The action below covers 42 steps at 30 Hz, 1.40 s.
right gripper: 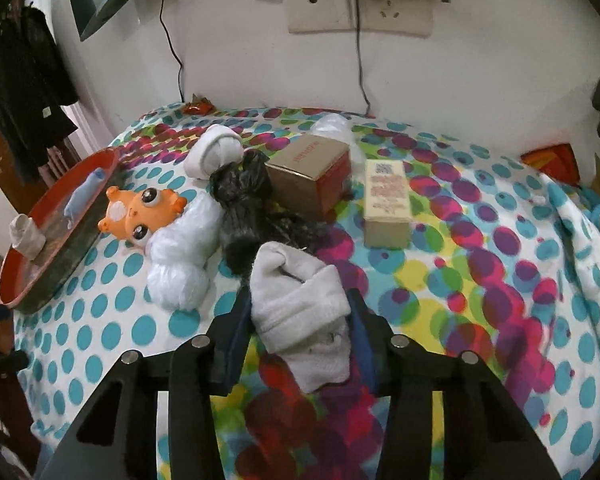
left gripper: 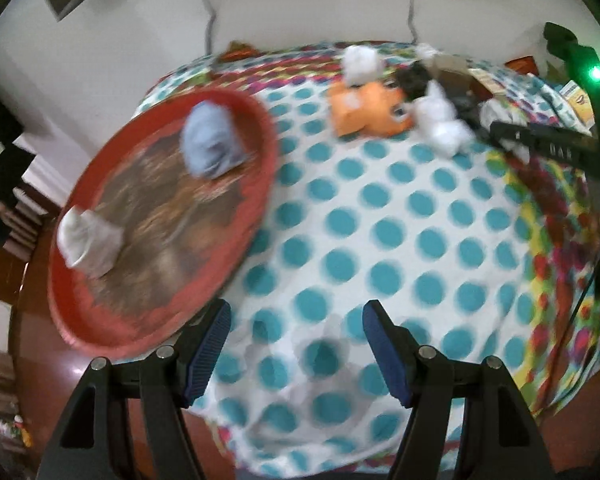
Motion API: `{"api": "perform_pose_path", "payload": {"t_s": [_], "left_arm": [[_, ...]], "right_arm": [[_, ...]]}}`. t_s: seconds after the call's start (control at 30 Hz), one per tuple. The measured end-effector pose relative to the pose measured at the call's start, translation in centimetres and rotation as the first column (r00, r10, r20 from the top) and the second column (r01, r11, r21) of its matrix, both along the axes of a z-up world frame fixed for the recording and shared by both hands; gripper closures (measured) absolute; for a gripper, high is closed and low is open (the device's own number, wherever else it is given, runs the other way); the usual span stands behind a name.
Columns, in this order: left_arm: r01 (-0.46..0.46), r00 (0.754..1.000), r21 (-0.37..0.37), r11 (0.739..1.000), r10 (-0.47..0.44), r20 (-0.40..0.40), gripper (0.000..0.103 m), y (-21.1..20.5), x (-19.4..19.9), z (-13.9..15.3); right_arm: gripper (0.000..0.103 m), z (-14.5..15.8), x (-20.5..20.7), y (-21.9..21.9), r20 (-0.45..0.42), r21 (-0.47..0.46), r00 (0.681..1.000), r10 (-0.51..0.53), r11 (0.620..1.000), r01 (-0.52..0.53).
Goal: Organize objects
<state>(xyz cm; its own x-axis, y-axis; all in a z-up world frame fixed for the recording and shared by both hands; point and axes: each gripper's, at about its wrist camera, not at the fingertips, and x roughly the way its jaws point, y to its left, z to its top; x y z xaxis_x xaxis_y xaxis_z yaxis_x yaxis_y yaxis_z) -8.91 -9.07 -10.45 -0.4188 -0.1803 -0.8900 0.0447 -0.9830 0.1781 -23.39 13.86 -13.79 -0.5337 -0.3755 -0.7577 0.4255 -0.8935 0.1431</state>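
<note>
My right gripper [right gripper: 300, 312] is shut on a rolled white sock [right gripper: 296, 304] and holds it above the dotted cloth. My left gripper [left gripper: 296, 344] is open and empty over the cloth's near edge, just right of the red tray [left gripper: 260, 120]. The tray holds a light blue sock roll [left gripper: 212, 140] and a white sock roll [left gripper: 86, 242]; it also shows in the right wrist view [right gripper: 16, 280]. An orange toy [right gripper: 140, 212], a white bundle [right gripper: 184, 256], a black bundle [right gripper: 240, 208] and another white sock roll [right gripper: 214, 152] lie mid-table.
A brown and red box [right gripper: 312, 172] and a cream box [right gripper: 388, 200] stand behind the pile. The wall with sockets and cables is at the back. The right gripper's dark body [left gripper: 548, 144] reaches in at the left view's right edge.
</note>
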Motion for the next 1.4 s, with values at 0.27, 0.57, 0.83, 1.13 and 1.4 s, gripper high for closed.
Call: {"api": "perform_pose_path", "payload": {"t_s": [0.27,0.57,0.83,1.13,1.4], "left_arm": [[0.048,0.999,0.153,0.987,-0.048,-0.004,0.033,3.9,-4.8,-0.6],[0.068,0.998,0.274,0.959,-0.065,-0.02,0.033,7.1,-10.4,-0.9],[0.075,0.997,0.242,0.967,-0.068,-0.036,0.033,9.0,-15.3,-1.2],[0.06,0.998,0.221,0.973,-0.062,0.003,0.033,9.2,-17.6,-3.7],[0.108,0.992,0.195,0.975,-0.093,-0.08,0.056,9.3,-16.4,-3.7]], "right_arm": [[0.06,0.0,2.8,3.3,-0.011,0.036,0.999,-0.031,0.999,0.031],[0.056,-0.6,2.5,3.7,0.012,0.016,0.998,-0.061,0.998,0.061],[0.055,-0.7,2.6,3.8,0.013,0.011,0.998,-0.059,0.998,0.059],[0.054,-0.7,2.5,4.1,0.024,-0.02,0.998,-0.056,0.998,0.057],[0.054,-0.8,2.4,4.1,0.023,-0.014,0.998,-0.056,0.998,0.057]]}}
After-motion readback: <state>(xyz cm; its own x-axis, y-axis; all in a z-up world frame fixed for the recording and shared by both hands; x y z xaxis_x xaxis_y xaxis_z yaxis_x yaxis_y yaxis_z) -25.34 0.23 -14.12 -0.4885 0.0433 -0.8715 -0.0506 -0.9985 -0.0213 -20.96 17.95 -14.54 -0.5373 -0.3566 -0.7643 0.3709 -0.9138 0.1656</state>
